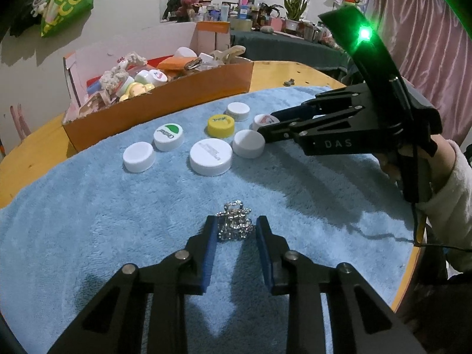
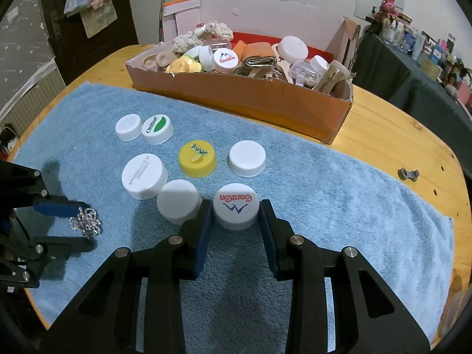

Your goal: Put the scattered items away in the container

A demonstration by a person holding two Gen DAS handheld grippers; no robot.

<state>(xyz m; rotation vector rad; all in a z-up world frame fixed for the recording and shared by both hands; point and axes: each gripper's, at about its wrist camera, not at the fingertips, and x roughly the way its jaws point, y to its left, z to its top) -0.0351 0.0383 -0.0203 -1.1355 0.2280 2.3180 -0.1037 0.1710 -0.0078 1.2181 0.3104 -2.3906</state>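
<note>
Both tongs are clenched, the left tongs (image 1: 234,228) on the trinket (image 1: 235,221) and the right tongs (image 2: 236,215) on the cap (image 2: 236,210), the box (image 2: 236,100) lying straight ahead at the table's far edge.

The right claw (image 2: 236,211) grips a GanTen cap (image 2: 236,210) on the blue towel (image 2: 324,200). The left claw (image 2: 85,224) pinches a silver trinket (image 2: 86,223). The full box (image 2: 250,100) sits on the counter (image 2: 398,124).

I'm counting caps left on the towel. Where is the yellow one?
The yellow cap sits mid-towel in the right wrist view, between the large white cap on its left and a plain white cap on its right, short of the cardboard box.
</note>
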